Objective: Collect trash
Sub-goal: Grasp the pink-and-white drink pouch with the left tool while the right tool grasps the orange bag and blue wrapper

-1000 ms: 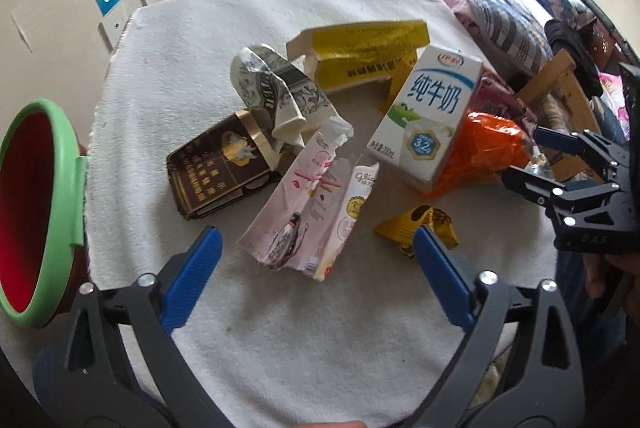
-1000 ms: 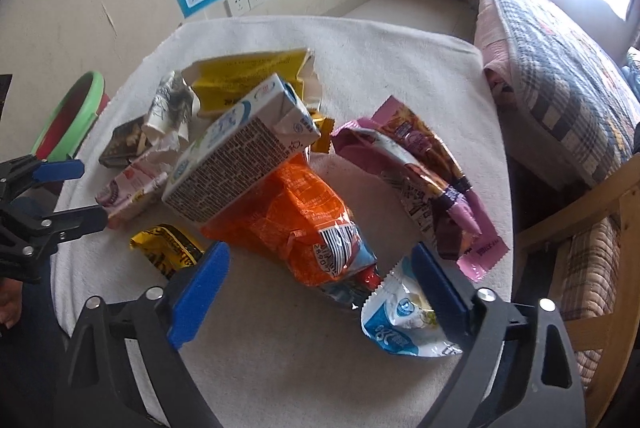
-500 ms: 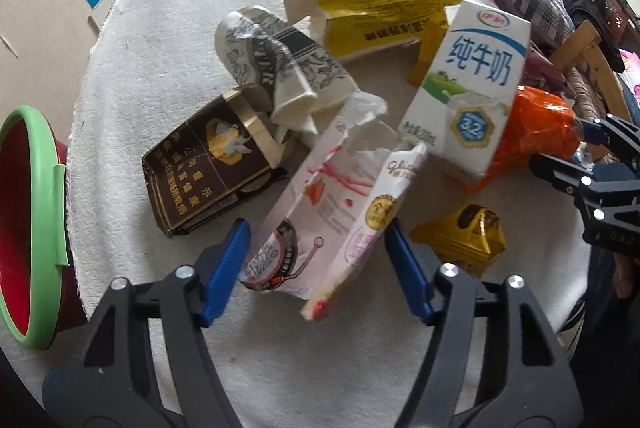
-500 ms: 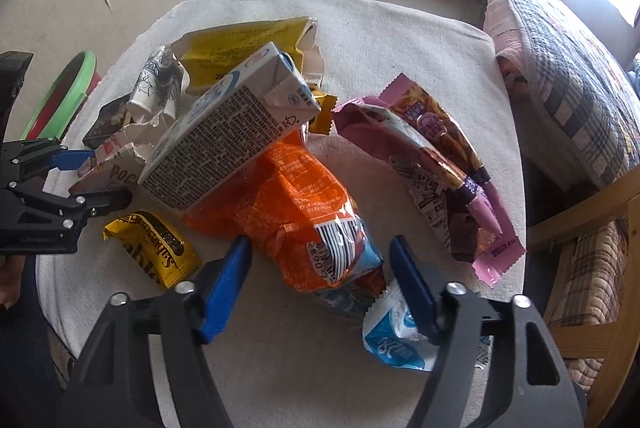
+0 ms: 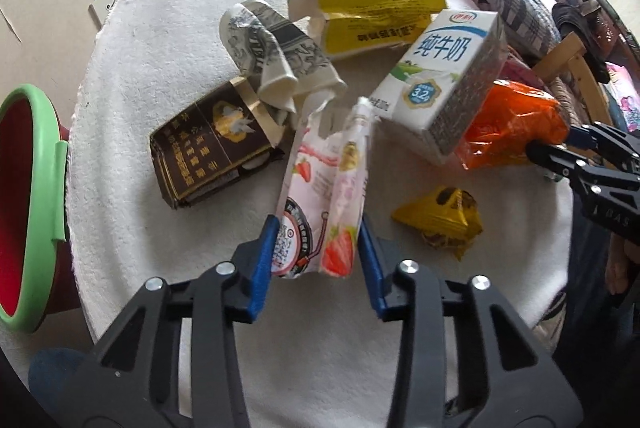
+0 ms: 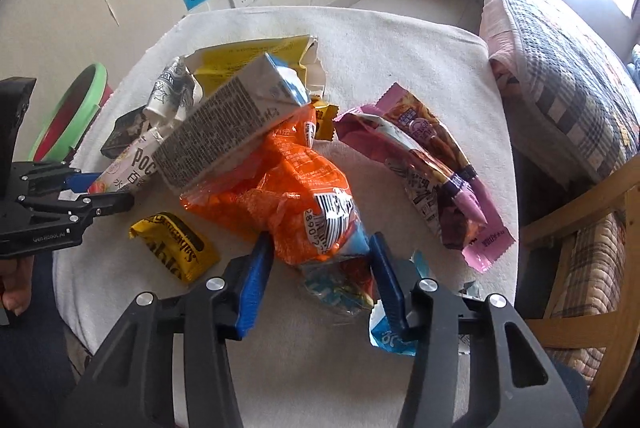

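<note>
Both claws are down on the trash pile on the white-cloth table (image 5: 168, 36). The left claw (image 5: 318, 252) has just been closing, and its blue pads now sit on either side of the pink strawberry wrapper (image 5: 320, 196), touching its lower end as far as I can tell. The wrapper stands up off the cloth, its torn top leaning toward the milk carton (image 5: 444, 76).

The right claw (image 6: 320, 268) has been closing too, with the bottom of the orange snack bag (image 6: 288, 196) squeezed between its pads. The milk carton lies tilted on top of that bag.

Other stuff scattered around: a dark cigarette box (image 5: 204, 144) left of the pink wrapper, a crumpled paper cup (image 5: 272, 56) behind it, a torn yellow box (image 5: 372, 16) at the back, a small yellow wrapper (image 5: 440, 220) lying between the two claws, and a purple-pink snack bag (image 6: 432, 168) to the right. A green-rimmed red bin (image 5: 28, 196) sits just off the table's left edge.
</note>
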The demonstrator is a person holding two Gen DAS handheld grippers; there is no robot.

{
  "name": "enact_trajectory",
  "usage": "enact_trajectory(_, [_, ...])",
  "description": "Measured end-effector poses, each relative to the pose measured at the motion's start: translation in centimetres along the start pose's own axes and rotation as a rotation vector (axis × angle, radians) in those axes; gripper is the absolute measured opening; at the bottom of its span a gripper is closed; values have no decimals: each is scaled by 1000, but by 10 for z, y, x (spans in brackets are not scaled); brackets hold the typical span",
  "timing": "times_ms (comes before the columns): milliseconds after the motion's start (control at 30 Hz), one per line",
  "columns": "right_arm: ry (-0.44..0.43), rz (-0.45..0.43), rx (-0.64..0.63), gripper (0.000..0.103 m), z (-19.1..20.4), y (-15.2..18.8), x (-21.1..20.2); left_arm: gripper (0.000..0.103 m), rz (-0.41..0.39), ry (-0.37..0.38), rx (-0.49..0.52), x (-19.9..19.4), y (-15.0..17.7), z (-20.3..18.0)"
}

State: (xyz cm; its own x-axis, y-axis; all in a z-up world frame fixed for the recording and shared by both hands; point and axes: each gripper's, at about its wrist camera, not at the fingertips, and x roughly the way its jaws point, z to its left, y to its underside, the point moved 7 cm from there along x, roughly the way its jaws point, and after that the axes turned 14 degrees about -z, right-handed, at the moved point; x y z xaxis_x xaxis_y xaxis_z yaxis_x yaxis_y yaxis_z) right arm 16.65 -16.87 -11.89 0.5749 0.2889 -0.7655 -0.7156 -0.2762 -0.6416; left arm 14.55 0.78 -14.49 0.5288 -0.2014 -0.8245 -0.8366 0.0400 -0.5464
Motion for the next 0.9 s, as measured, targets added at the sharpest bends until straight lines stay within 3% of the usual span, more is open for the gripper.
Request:
enact_trajectory(300, [18,-32,34,47,-4,0,-23,34,-25,41,-45,-17,9,-8])
enact_trajectory(600, [29,-68,61,46,-9,-2,-42,31,-88,53,-122,-43,4,-3])
enact_trajectory(900, [35,-114,71,45,-11,-11,-65,31,-131,64,-133,-63,-5,-7])
